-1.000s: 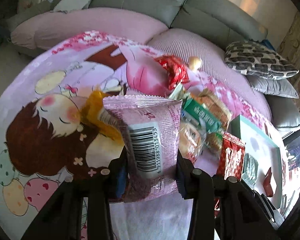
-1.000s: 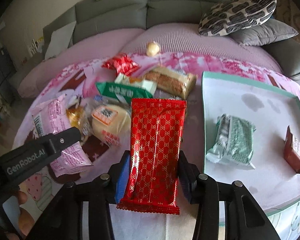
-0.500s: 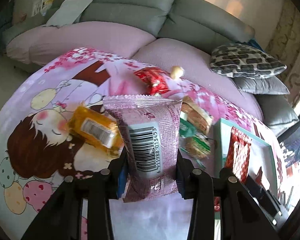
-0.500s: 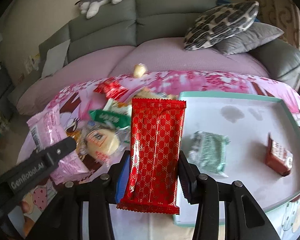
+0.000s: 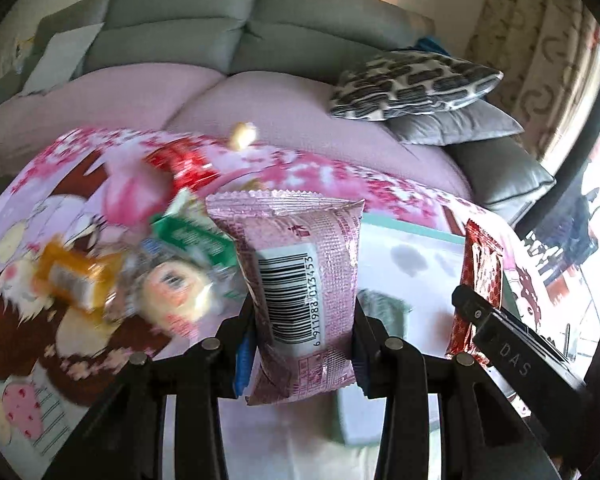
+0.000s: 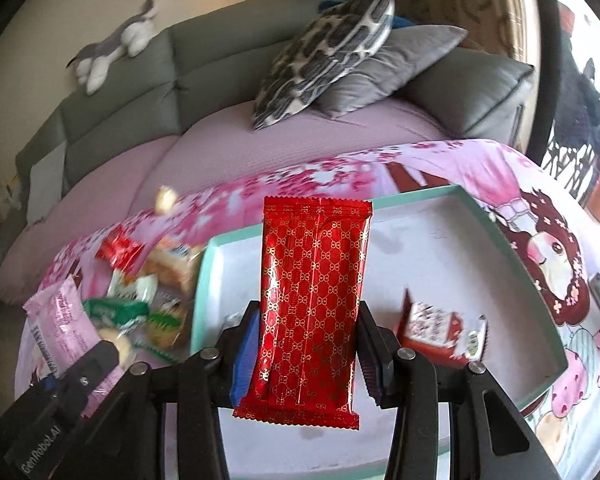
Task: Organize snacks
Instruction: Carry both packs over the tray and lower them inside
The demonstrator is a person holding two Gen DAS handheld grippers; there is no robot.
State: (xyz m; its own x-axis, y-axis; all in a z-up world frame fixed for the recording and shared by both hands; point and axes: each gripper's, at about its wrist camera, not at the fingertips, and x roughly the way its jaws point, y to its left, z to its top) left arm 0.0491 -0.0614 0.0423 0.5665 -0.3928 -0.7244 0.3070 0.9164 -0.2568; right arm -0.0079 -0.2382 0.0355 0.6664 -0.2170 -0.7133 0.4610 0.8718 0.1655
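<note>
My left gripper (image 5: 302, 320) is shut on a pink snack packet (image 5: 296, 280) with a barcode, held above the table near the tray's left rim. My right gripper (image 6: 308, 332) is shut on a red gold-patterned wafer packet (image 6: 314, 296), held over the teal-rimmed white tray (image 6: 472, 196). Inside the tray lies a small red-and-white snack (image 6: 440, 328), and a green packet (image 5: 384, 308) shows blurred behind my left fingers. The right gripper with its red packet (image 5: 480, 280) appears at the right of the left wrist view; the left gripper's pink packet (image 6: 60, 328) appears at the lower left of the right wrist view.
A pile of loose snacks (image 5: 172, 264) lies left of the tray on the pink cartoon cloth (image 6: 548, 248): orange, green, red and round cake packets. A grey sofa (image 5: 220, 28) with pillows (image 6: 332, 44) and a plush toy (image 6: 112, 44) stands behind.
Both grippers have swung right and slightly up with their packets. The tray has come under the red packet, and the snack pile has slid to the left of both views.
</note>
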